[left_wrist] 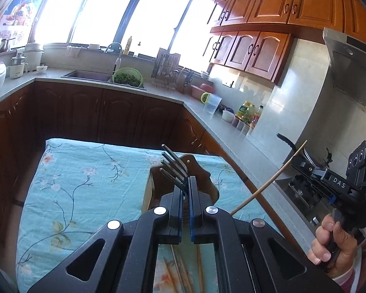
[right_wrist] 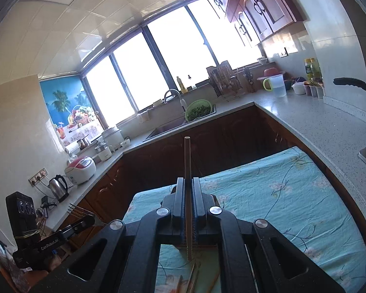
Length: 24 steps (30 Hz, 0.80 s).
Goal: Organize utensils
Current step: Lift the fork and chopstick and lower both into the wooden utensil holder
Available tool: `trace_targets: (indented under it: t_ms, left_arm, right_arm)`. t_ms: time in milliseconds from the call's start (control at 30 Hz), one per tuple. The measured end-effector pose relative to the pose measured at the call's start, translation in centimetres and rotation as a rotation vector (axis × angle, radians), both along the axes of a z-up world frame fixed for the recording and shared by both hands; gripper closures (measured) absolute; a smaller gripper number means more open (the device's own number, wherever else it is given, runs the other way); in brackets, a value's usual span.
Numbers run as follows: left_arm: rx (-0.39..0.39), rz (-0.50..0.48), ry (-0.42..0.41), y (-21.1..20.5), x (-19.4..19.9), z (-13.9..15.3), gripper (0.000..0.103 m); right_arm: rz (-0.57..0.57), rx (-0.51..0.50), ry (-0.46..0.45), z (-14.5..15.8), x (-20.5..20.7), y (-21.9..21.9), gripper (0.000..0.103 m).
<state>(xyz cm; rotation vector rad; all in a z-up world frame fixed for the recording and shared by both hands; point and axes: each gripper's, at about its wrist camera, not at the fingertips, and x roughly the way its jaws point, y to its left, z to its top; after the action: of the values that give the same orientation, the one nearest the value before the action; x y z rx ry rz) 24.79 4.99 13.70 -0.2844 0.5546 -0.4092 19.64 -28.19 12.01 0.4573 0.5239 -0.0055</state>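
I have both loads pinched and lifted above the cloth-covered surface (left_wrist: pixel 73 171): my left gripper (left_wrist: pixel 186 188) clamps a fork (left_wrist: pixel 174 164), tines forward; my right gripper (right_wrist: pixel 188 190) clamps a pale chopstick (right_wrist: pixel 187 156). Next I judge both go into the wooden holder (left_wrist: pixel 156 178) just ahead, which needs them tipped downward. Spare chopsticks (left_wrist: pixel 180 268) lie below.

Dark metal four-tined fork (left_wrist: pixel 174 168): handle hidden between the left gripper's (left_wrist: pixel 186 183) closed jaws. Brown wooden utensil holder (left_wrist: pixel 158 185): mostly hidden behind gripper body. Loose wooden chopsticks (left_wrist: pixel 180 268) on the floral cloth: cut off by the bottom edge; count indeterminate.
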Motion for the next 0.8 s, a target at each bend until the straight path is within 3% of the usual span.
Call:
trace_targets:
  t_ms: [367, 567, 800]
  left_arm:
    - [-0.009, 0.013, 0.061, -1.9, 9.5, -3.3, 0.101]
    - [-0.022, 0.024, 0.171, -2.8, 15.1, -7.0, 0.101]
    - [-0.015, 0.038, 0.234, -3.6, 19.3, -9.3, 0.101]
  right_arm:
    - [-0.059, 0.003, -0.025, -1.1, 5.7, -2.0, 0.098]
    - [-0.042, -0.018, 0.048, -5.5, 8.7, -1.4, 0.098]
    - [-0.020, 0.010, 0.133, -10.8, 10.4, -1.2, 0.099]
